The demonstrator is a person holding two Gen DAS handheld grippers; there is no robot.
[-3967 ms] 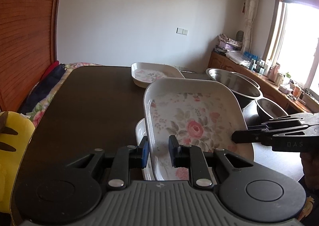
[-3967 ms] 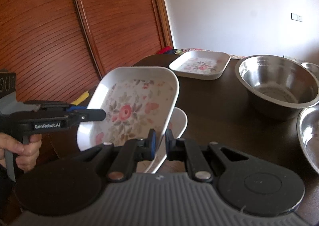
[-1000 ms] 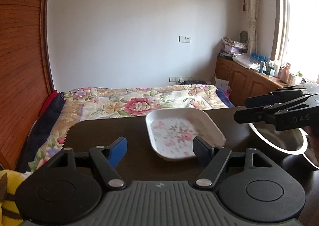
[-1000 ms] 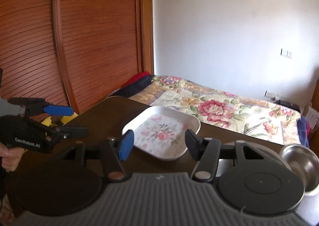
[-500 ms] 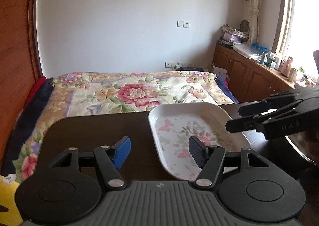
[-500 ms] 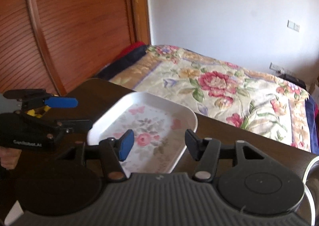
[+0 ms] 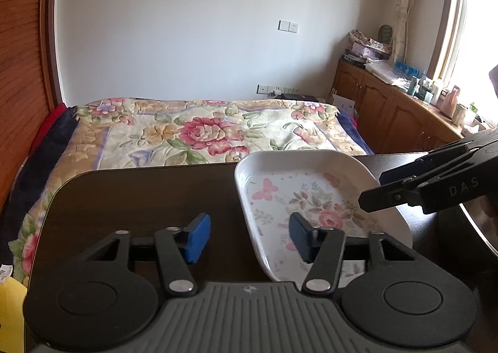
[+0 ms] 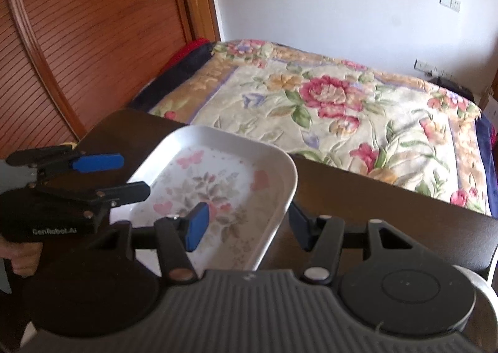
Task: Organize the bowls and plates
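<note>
A white rectangular plate with a flower print (image 7: 314, 197) (image 8: 218, 178) lies near the far edge of the dark table (image 7: 140, 197). My left gripper (image 7: 249, 238) straddles the plate's left rim. Its jaws are closing, and the blue pad (image 7: 199, 236) is still clear of the rim. My right gripper (image 8: 247, 225) straddles the plate's right rim, with its pads apart from it. Each gripper shows in the other's view: the right gripper (image 7: 372, 188) hovers over the plate's right side, and the left gripper (image 8: 133, 175) is at its left side.
The rim of a steel bowl (image 7: 479, 228) (image 8: 485, 284) sits close on the right. Beyond the table's far edge is a bed with a floral blanket (image 7: 202, 132). A slatted wooden wardrobe (image 8: 77, 42) stands on the left. Something yellow (image 7: 9, 306) lies at the table's left.
Four seconds ago both grippers were shut on another floral plate; it is out of view now. Over the last second both moved in and down to this far plate, and the left jaws narrowed.
</note>
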